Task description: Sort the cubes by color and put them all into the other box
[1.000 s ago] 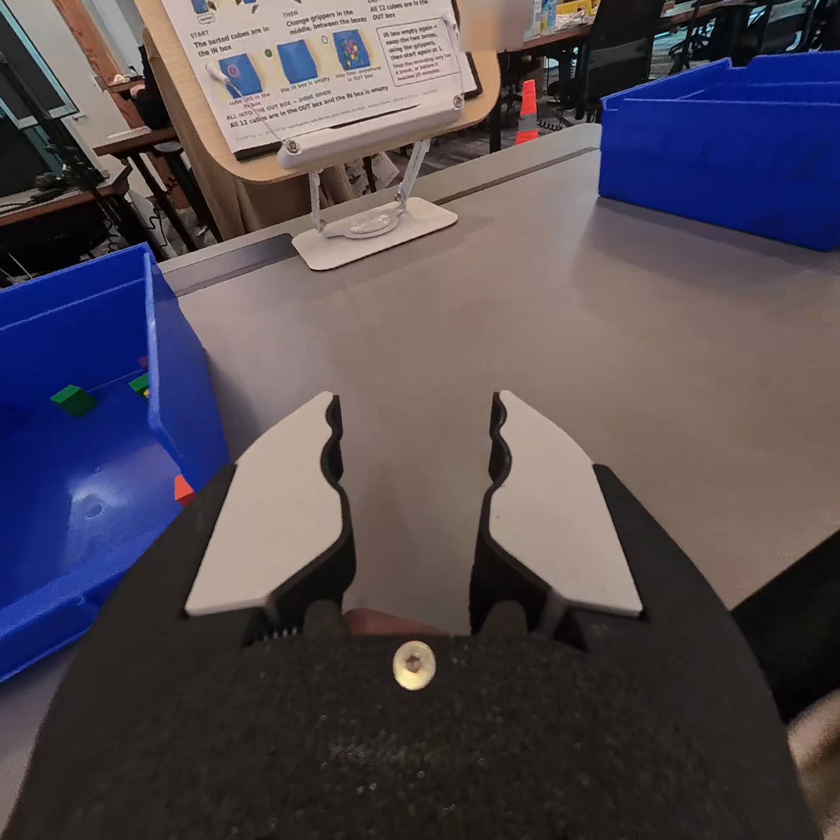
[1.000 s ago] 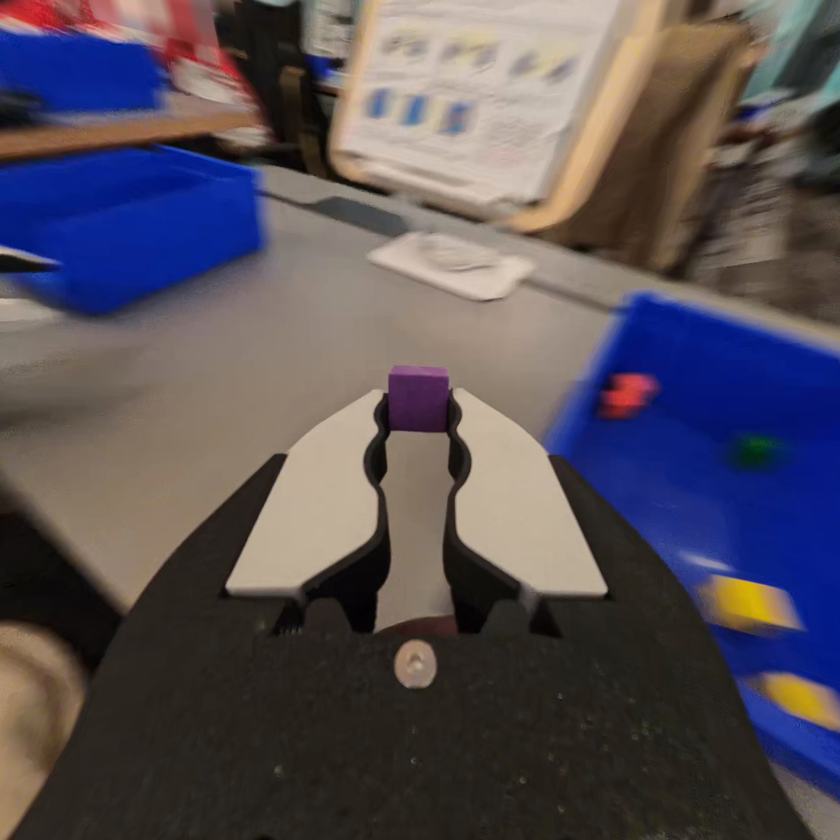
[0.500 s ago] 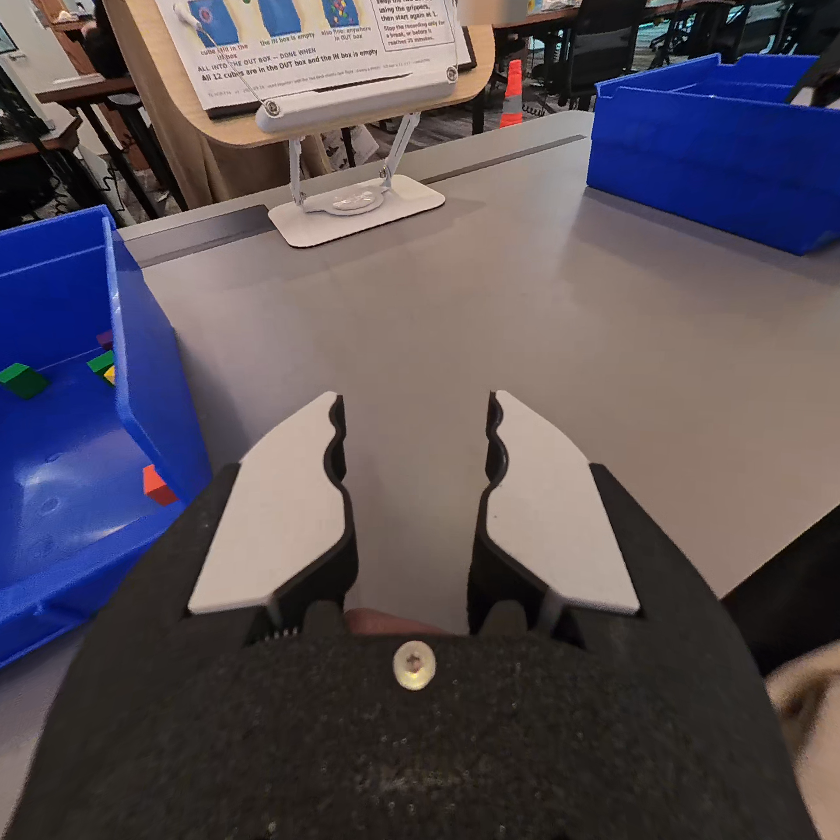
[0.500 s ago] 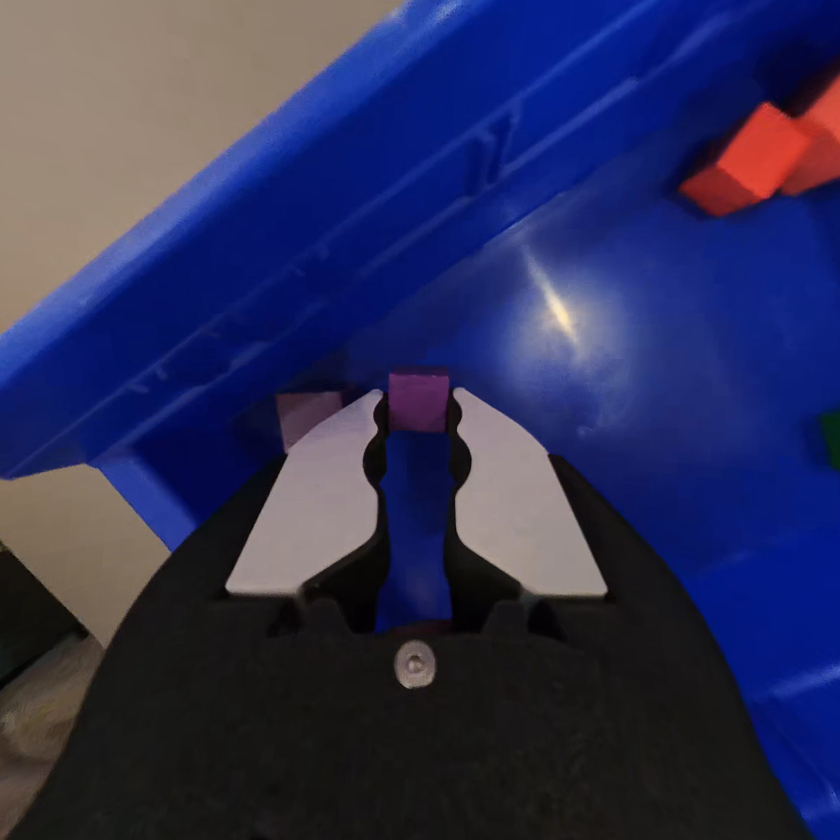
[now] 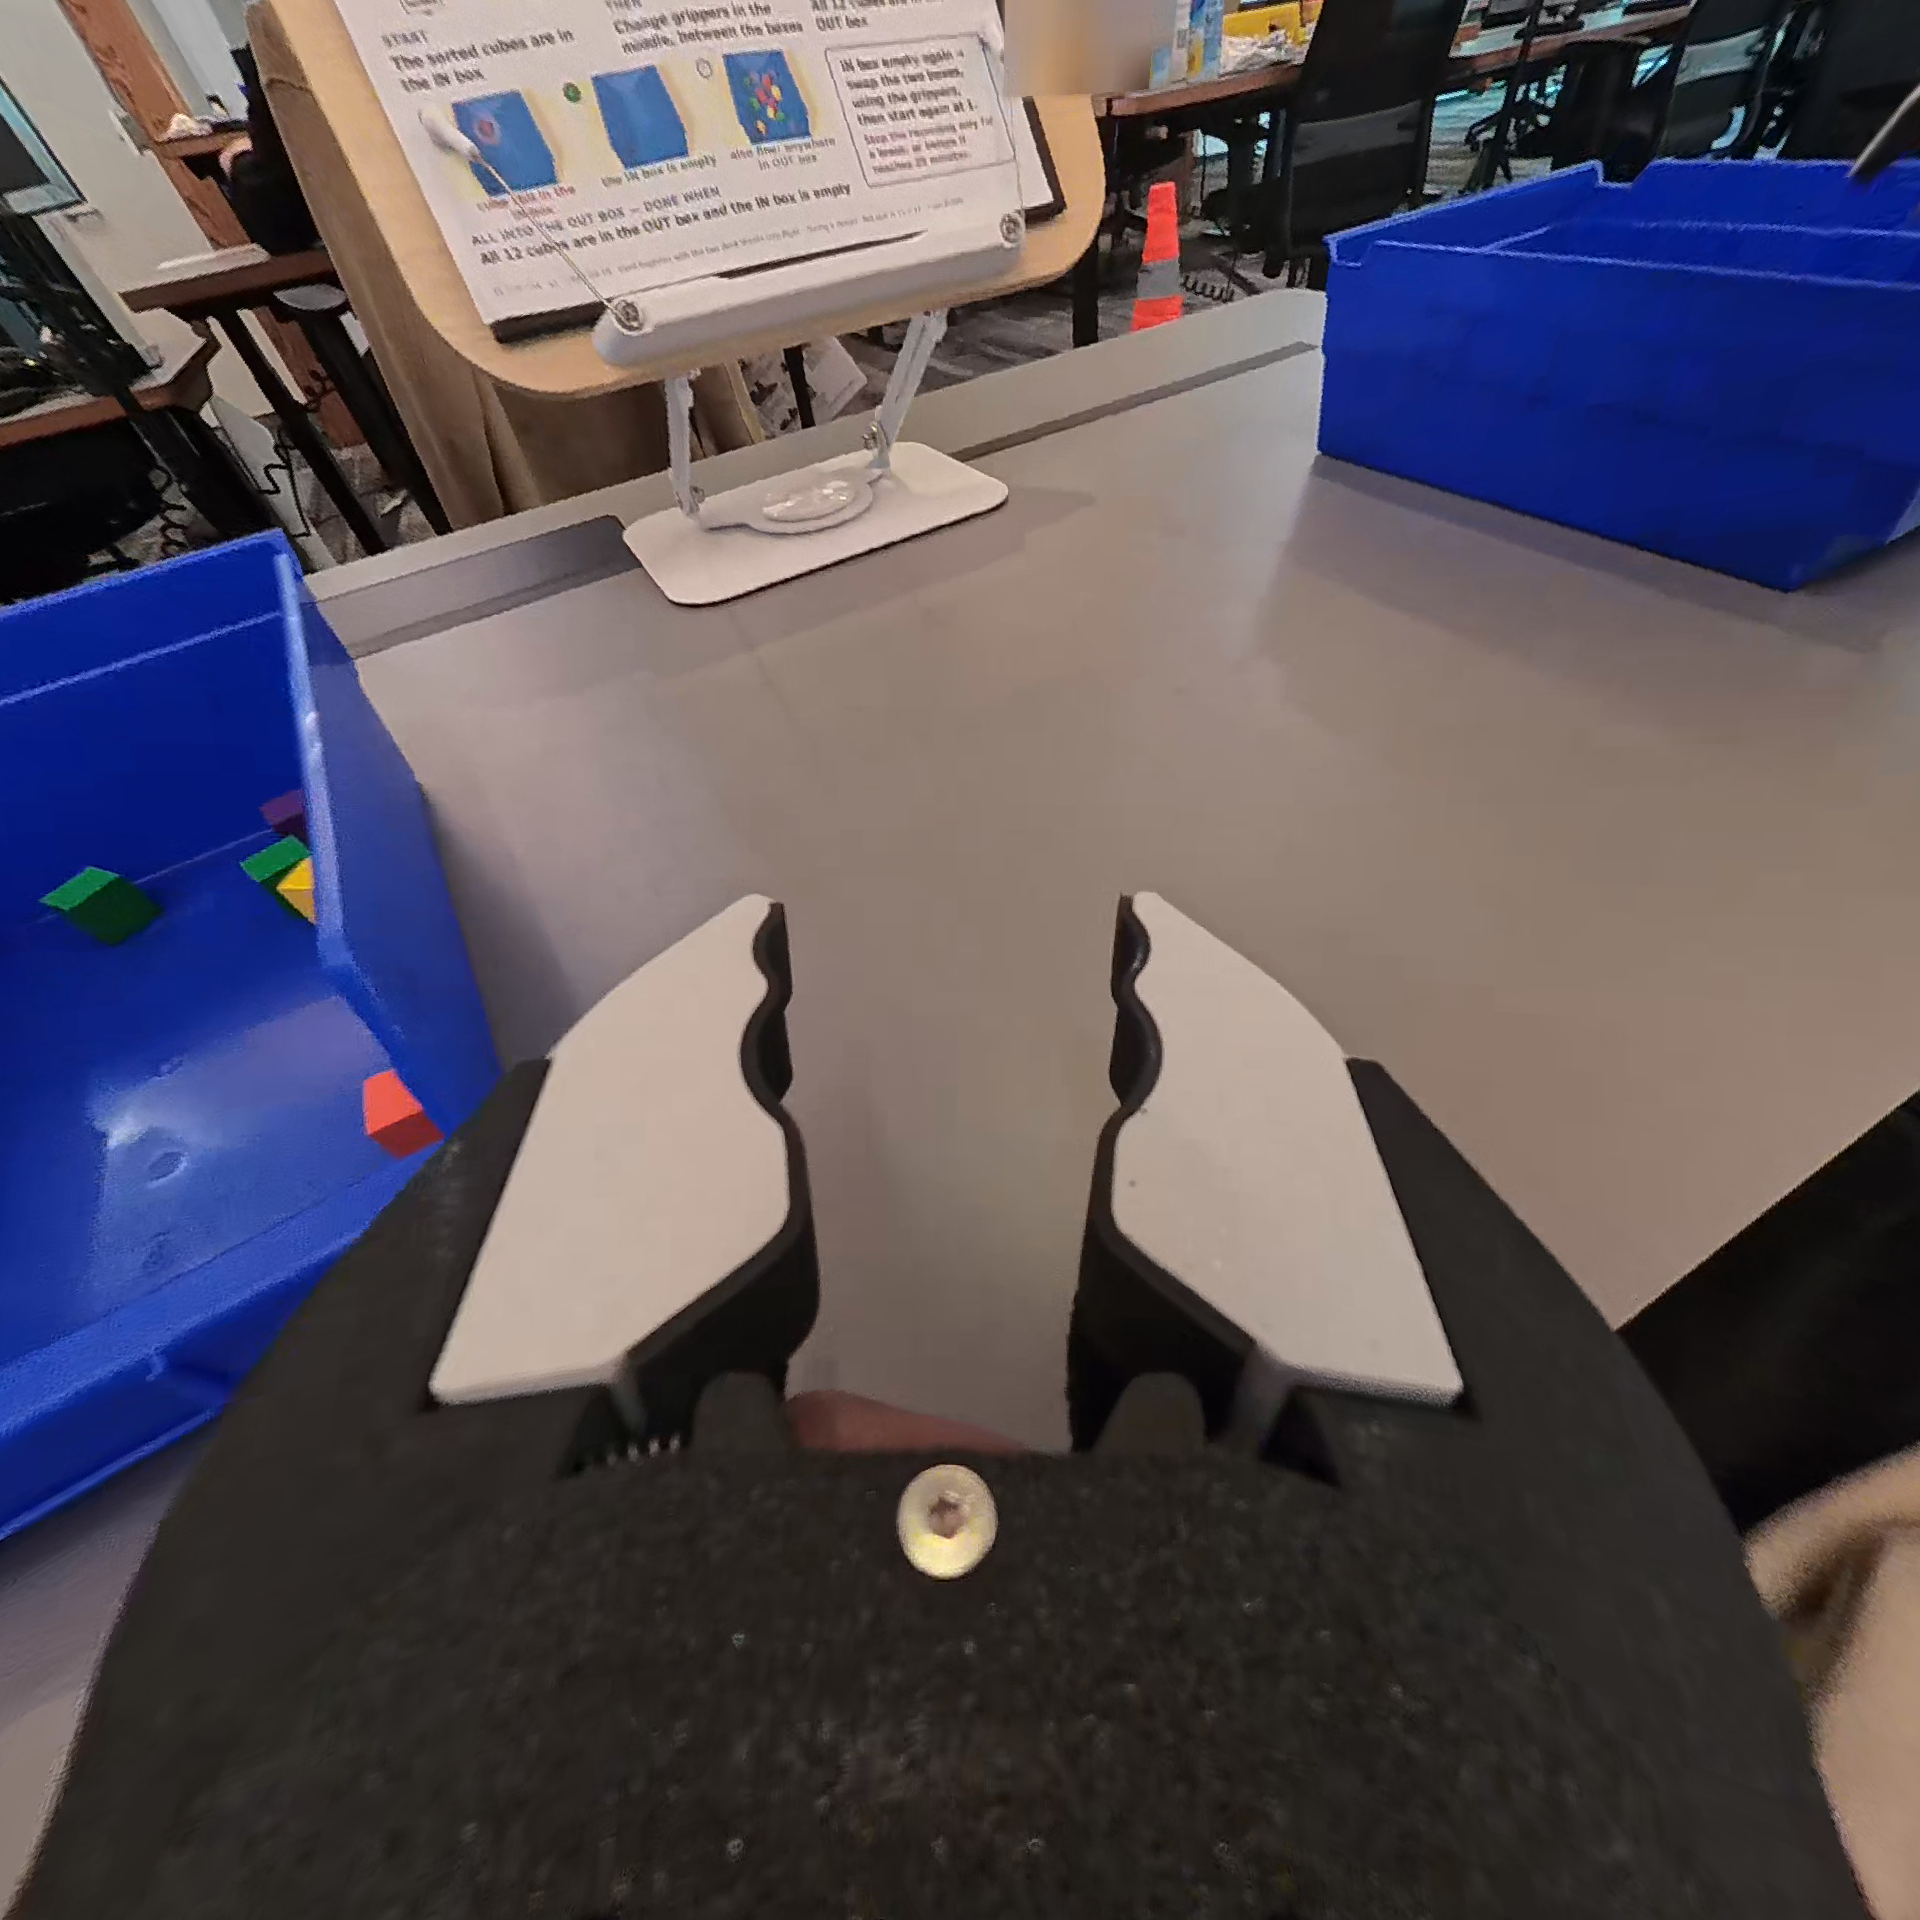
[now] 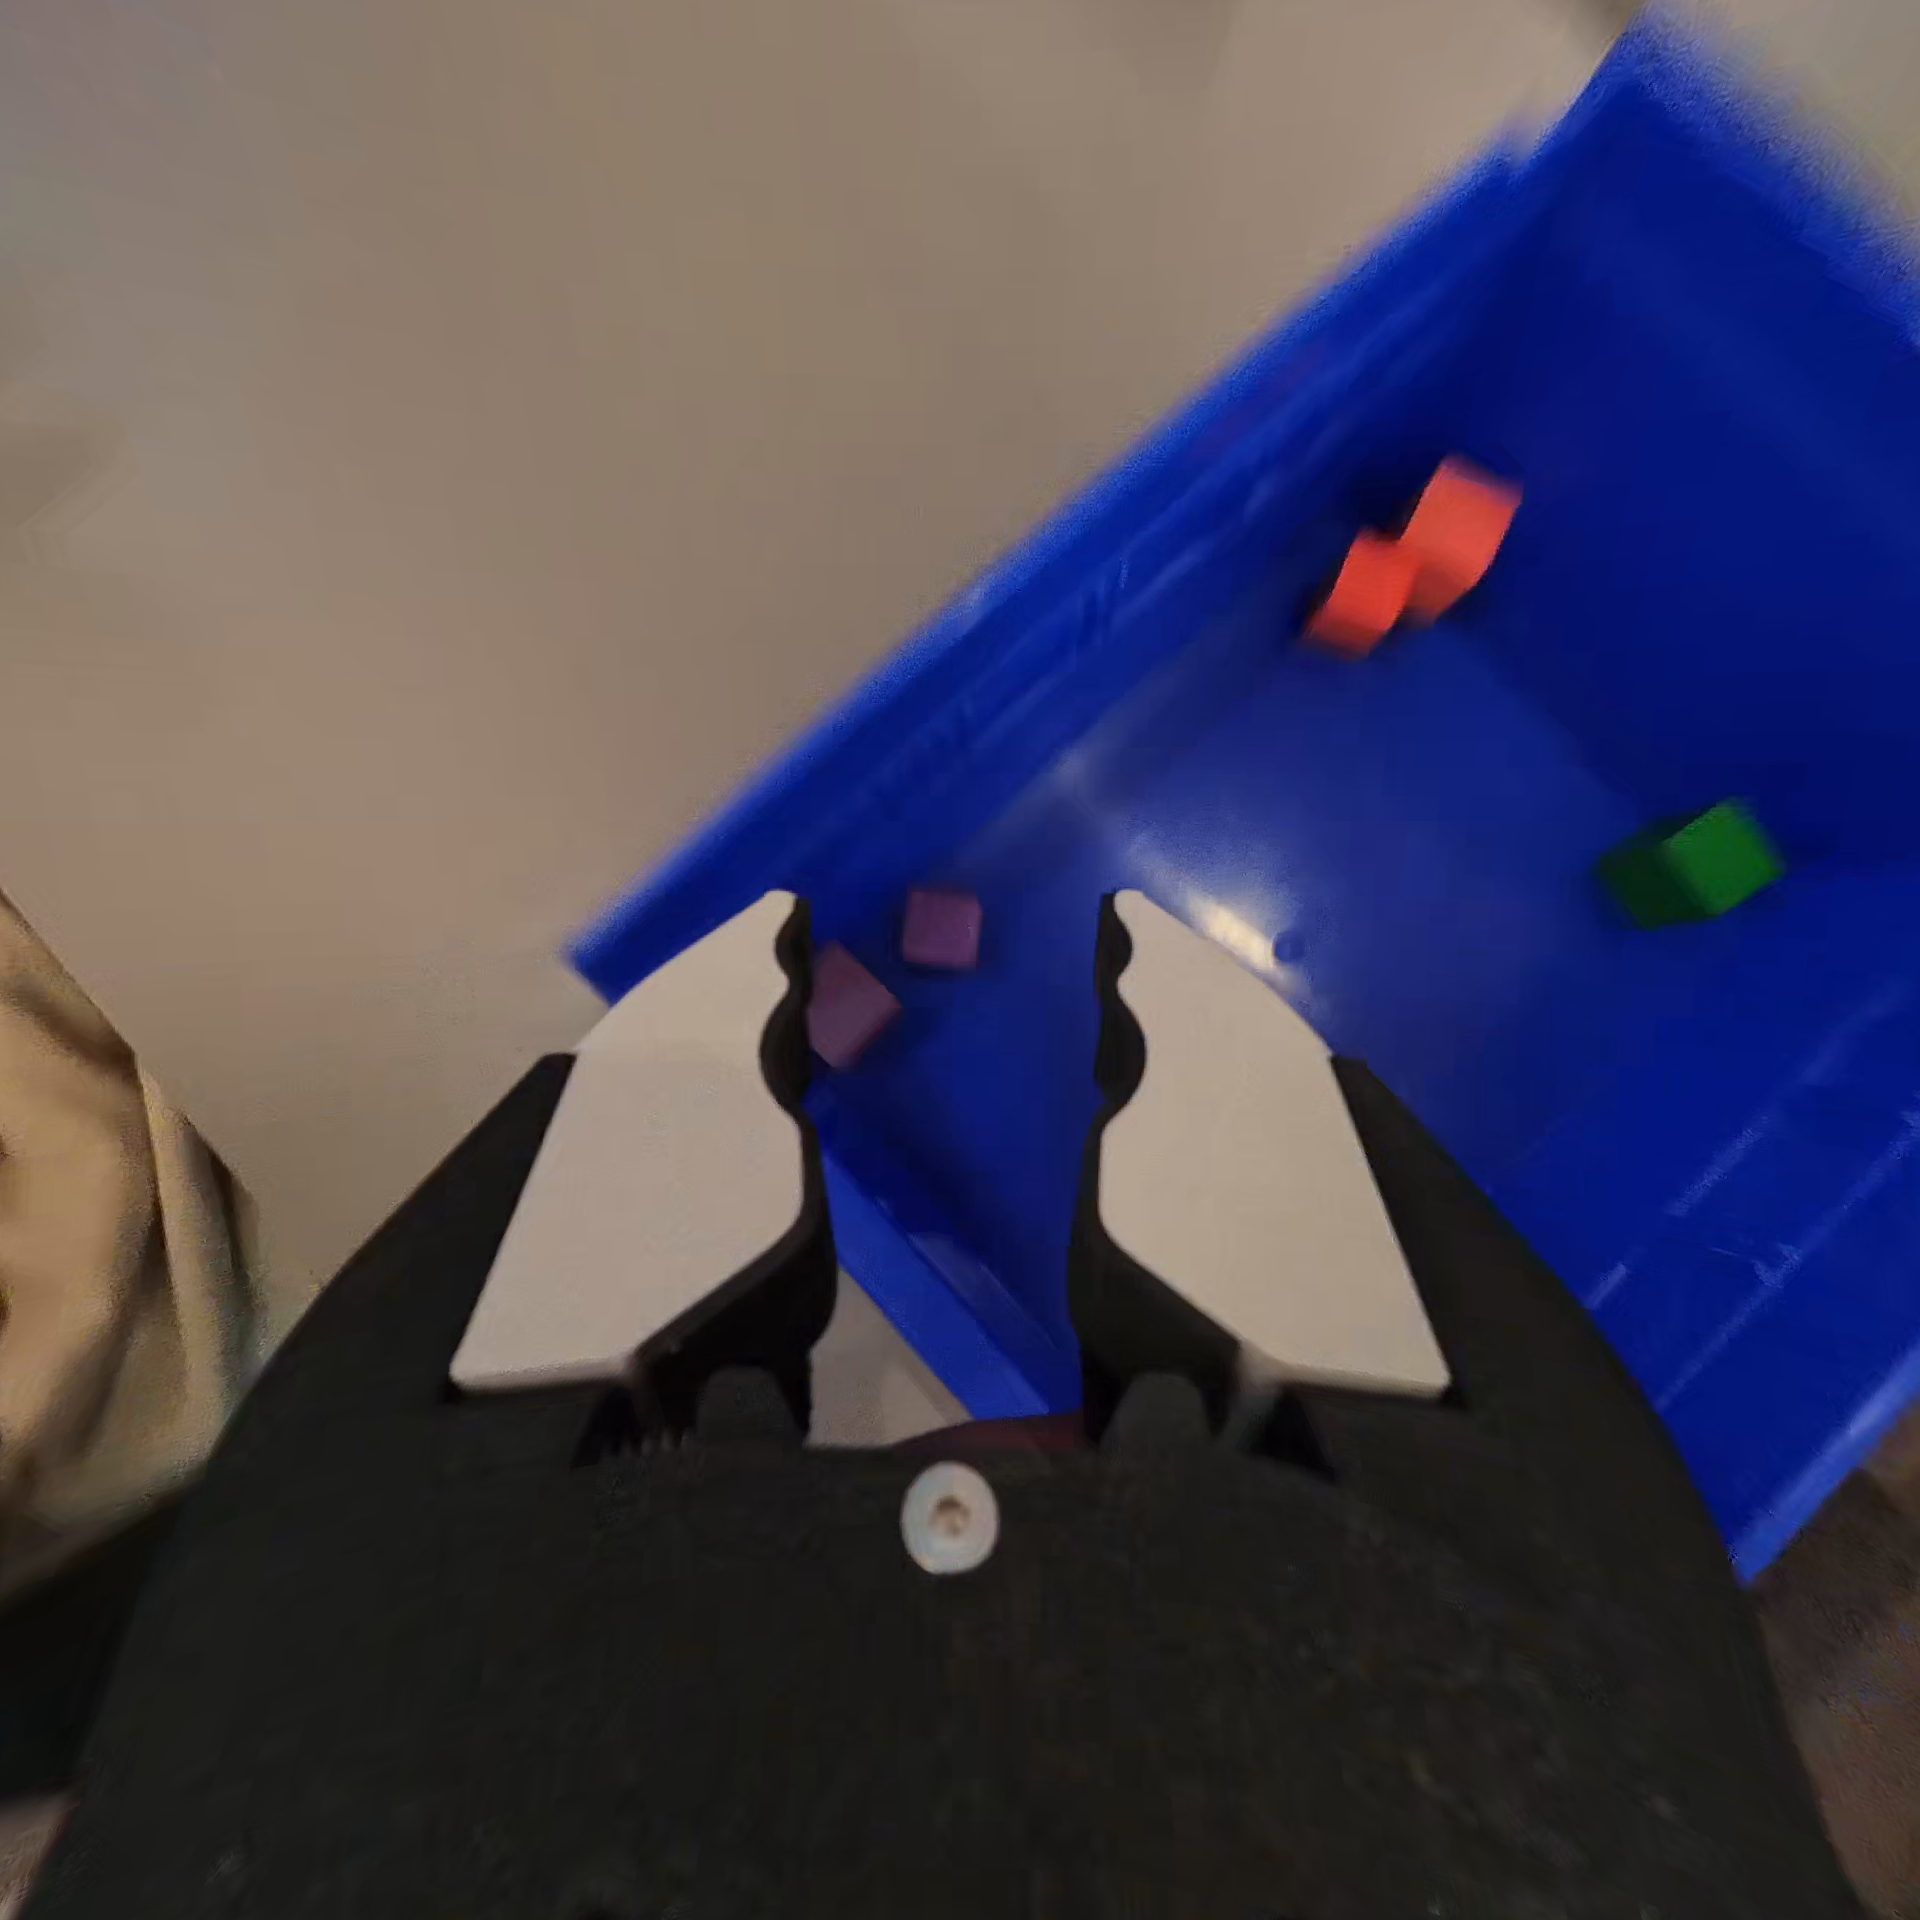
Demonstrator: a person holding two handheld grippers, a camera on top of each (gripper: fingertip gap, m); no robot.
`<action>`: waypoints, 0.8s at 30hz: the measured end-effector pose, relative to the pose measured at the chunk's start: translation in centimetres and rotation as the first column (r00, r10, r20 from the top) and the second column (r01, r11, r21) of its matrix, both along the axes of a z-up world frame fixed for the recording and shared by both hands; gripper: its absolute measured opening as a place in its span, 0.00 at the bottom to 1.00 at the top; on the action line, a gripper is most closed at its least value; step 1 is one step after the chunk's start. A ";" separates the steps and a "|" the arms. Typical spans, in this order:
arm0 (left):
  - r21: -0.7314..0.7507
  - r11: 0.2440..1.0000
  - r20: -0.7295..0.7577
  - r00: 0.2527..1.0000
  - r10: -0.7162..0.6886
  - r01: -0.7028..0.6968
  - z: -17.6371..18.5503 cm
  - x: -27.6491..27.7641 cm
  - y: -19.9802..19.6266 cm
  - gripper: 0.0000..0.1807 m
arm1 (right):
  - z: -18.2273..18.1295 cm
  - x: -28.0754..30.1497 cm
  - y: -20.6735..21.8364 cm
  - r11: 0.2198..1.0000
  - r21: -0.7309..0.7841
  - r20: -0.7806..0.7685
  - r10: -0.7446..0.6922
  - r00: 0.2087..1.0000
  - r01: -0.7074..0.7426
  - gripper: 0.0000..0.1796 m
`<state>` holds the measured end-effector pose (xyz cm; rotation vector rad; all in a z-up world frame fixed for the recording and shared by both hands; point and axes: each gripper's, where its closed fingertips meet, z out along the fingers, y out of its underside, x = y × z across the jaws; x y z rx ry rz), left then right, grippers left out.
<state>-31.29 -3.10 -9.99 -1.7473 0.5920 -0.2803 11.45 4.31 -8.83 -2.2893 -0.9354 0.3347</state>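
My right gripper [image 6: 948,902] is open and empty above the near corner of a blue box [image 6: 1039,665]. Two purple cubes [image 6: 940,930] [image 6: 850,1006] lie side by side in that corner, just past my fingertips. Two red cubes [image 6: 1413,556] sit together by the box wall and a green cube [image 6: 1694,862] lies farther right. My left gripper [image 5: 948,906] is open and empty over the grey table [image 5: 1143,748]. To its left the other blue box [image 5: 343,935] holds green cubes [image 5: 99,902] [image 5: 272,858], a yellow cube [image 5: 299,889], a purple cube [image 5: 286,808] and a red cube [image 5: 393,1114].
A white stand [image 5: 821,509] holding an instruction sheet [image 5: 707,135] stands at the table's far edge. The right-hand blue box shows in the left wrist view [image 5: 1621,374] at the far right. A sleeve [image 6: 94,1195] shows at the left of the right wrist view. About 45 cm separates my left fingertips from my right.
My right gripper carried the purple cube into the box, opened and let it go beside the other purple cube, then drew back. My left gripper stayed open, shifting slightly.
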 end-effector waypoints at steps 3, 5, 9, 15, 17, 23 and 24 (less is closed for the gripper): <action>-0.009 0.998 -0.016 0.998 0.061 -0.061 -0.2 -0.9 0.5 0.32 | 5.5 -5.7 -2.6 0.963 0.262 -0.330 0.028 0.943 0.064 0.28; -0.060 0.988 -0.052 0.988 0.142 -0.145 -1.1 -2.3 1.1 0.32 | 6.4 -11.1 -5.2 0.949 0.302 -0.549 0.093 0.831 0.094 0.28; -0.111 0.981 0.001 0.987 0.158 -0.157 -1.4 -2.5 1.3 0.33 | 1.8 -19.5 -8.5 0.964 0.223 -0.703 0.058 0.709 0.143 0.27; -0.083 0.989 -0.009 0.992 0.126 -0.126 -0.6 -2.3 1.1 0.32 | -1.1 -22.0 -9.0 0.952 0.281 -0.559 0.062 0.827 0.118 0.28; -0.060 0.989 -0.033 0.991 0.130 -0.132 0.5 -3.4 1.1 0.27 | -1.2 -21.7 -9.1 0.952 0.282 -0.551 0.061 0.832 0.117 0.28; -0.146 0.962 -0.063 0.972 0.225 -0.232 6.1 -11.4 6.8 0.29 | -1.4 -21.4 -9.4 0.964 0.247 -0.580 0.063 0.812 0.102 0.27; -0.174 0.950 -0.074 0.965 0.251 -0.260 6.2 -12.7 8.9 0.30 | -1.5 -21.5 -9.4 0.965 0.247 -0.573 0.068 0.817 0.093 0.27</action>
